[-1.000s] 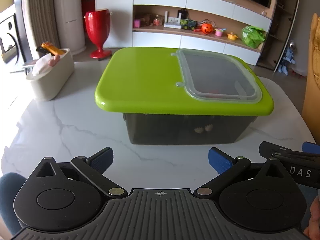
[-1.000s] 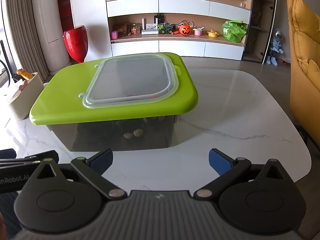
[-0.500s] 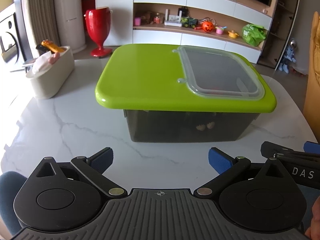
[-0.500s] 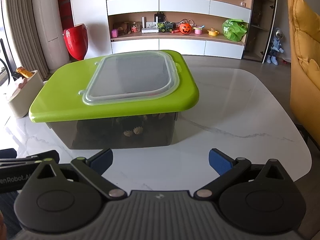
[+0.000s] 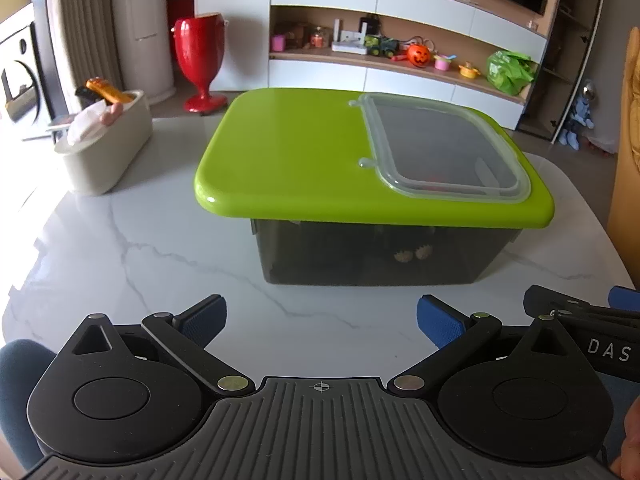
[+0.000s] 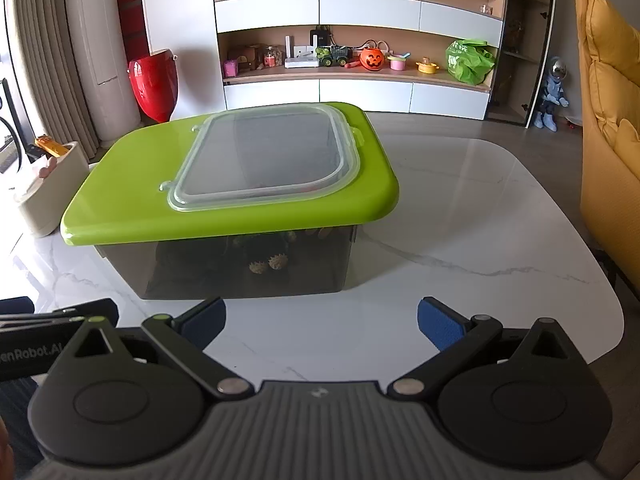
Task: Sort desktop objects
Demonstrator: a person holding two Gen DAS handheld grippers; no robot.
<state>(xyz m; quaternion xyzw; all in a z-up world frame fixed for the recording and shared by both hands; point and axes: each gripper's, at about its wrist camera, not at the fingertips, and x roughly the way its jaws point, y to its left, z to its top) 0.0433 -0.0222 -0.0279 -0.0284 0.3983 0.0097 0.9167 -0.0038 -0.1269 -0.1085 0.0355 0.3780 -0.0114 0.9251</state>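
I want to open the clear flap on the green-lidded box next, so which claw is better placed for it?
Probably right. The transparent plastic flap lies nearly straight ahead of the open right claw, while for the open left claw it sits off to the right of the green lid.

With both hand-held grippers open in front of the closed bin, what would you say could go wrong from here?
1. The green lid overhangs the dark bin; lifting one edge may tilt or drag the bin across the smooth marble table.
2. The clear flap has only small tabs, so a pad could slip off.
3. The left hand-held gripper and right hand-held gripper sit close together and might collide when reaching in.
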